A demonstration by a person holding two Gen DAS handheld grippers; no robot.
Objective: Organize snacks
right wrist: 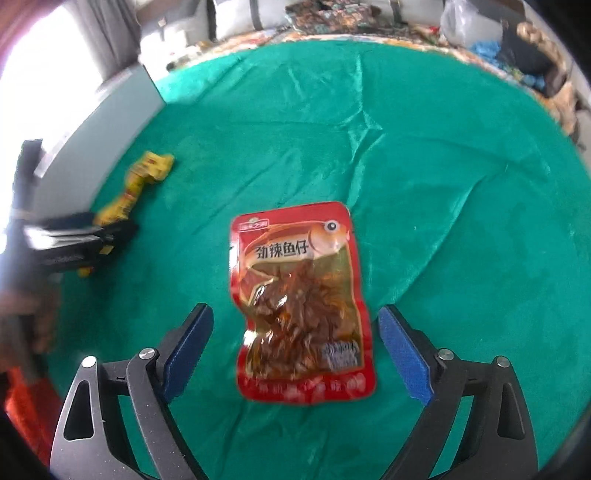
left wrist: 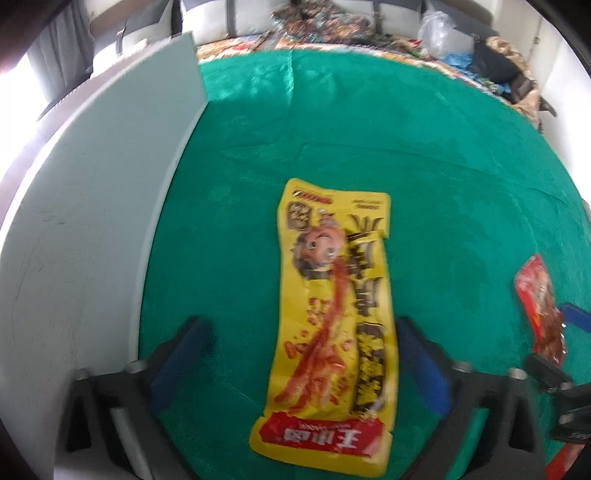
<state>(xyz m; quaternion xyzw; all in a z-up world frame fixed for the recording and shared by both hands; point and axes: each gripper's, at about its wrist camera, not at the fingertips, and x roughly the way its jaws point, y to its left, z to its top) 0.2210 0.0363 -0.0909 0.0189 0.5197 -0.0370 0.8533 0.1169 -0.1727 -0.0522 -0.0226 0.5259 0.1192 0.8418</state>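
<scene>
A long yellow snack packet (left wrist: 332, 295) with a cartoon face lies flat on the green cloth (left wrist: 406, 147). My left gripper (left wrist: 301, 332) points down over its lower half, one blue-padded finger on each side. The right pad is close to the packet's edge and green cloth shows between the left pad and the packet. A red fish snack packet (right wrist: 299, 295) lies flat between the wide-open fingers of my right gripper (right wrist: 295, 325), touching neither pad. The right wrist view also shows the yellow packet (right wrist: 147, 173) at the left, with the blurred left gripper (right wrist: 92, 236) over it.
A pale grey-white board (left wrist: 92, 221) stands upright along the cloth's left side. Beyond the far edge lie patterned fabric and a clear plastic bag (left wrist: 439, 33). The red packet (left wrist: 539, 306) sits to the right of the yellow one. Something orange (right wrist: 26, 398) shows at lower left.
</scene>
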